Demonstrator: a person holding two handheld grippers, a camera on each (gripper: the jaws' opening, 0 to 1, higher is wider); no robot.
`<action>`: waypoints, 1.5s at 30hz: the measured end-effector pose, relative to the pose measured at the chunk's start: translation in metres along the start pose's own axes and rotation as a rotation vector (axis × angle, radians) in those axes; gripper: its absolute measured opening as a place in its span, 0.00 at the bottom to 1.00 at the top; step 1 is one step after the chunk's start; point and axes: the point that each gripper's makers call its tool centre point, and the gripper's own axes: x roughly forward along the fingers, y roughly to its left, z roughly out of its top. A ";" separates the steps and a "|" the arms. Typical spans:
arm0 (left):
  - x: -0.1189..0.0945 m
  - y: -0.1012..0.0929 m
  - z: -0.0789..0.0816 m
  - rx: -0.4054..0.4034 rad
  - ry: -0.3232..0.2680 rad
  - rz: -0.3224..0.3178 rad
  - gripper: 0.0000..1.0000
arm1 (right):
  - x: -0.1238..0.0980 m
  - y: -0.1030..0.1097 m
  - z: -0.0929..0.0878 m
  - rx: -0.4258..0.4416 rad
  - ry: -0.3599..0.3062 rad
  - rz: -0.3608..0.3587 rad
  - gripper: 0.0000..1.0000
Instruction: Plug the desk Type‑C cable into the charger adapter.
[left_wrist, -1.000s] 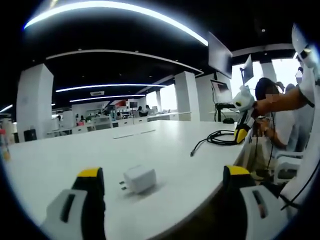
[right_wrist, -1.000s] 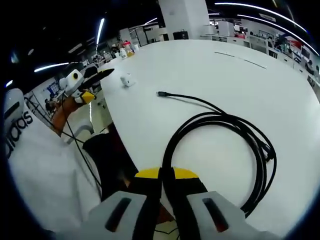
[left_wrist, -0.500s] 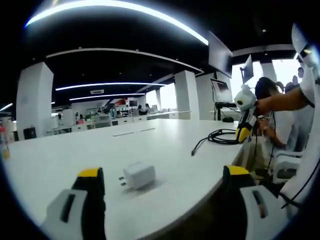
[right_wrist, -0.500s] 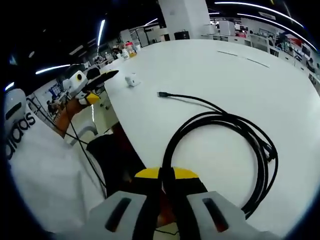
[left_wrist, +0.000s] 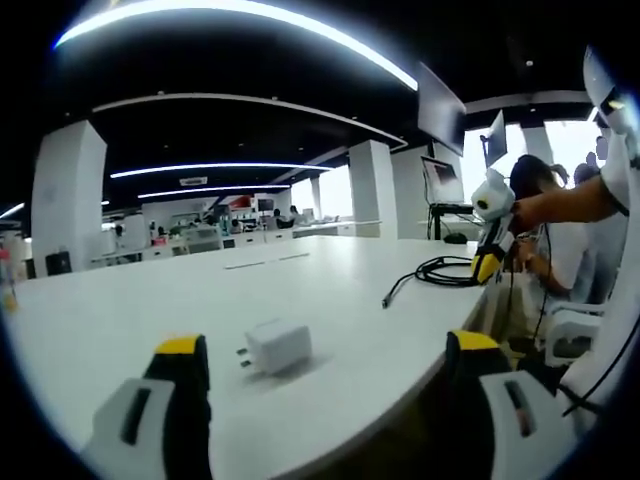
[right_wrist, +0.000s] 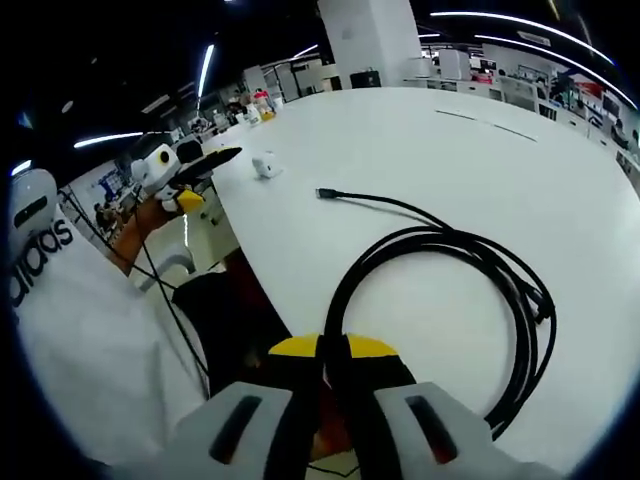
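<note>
One broad white desk (left_wrist: 330, 290) before us, our coiled black Type-C cable (right_wrist: 450, 290) near its edge, our left tool (left_wrist: 325, 375) wide open around the small white charger adapter (left_wrist: 277, 347), our right tool (right_wrist: 333, 360) closed, gripping nothing.

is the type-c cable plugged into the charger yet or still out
Out. The cable's plug end lies bare on the white desk, apart from the charger adapter, which lies on its side in front of the open left claw.

An open-plan office: long white desks (left_wrist: 330, 290), monitors (left_wrist: 441, 108), ceiling strip lights (left_wrist: 240, 12).
</note>
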 end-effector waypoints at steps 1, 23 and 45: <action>0.000 0.000 0.001 0.002 -0.003 0.000 0.99 | 0.000 0.000 0.000 0.001 -0.002 0.000 0.06; 0.006 0.014 0.003 0.004 0.005 -0.005 0.98 | 0.000 -0.008 0.012 -0.023 -0.098 -0.043 0.10; 0.023 0.024 -0.006 0.065 0.130 -0.104 0.88 | 0.008 -0.020 0.056 -0.253 -0.259 -0.110 0.20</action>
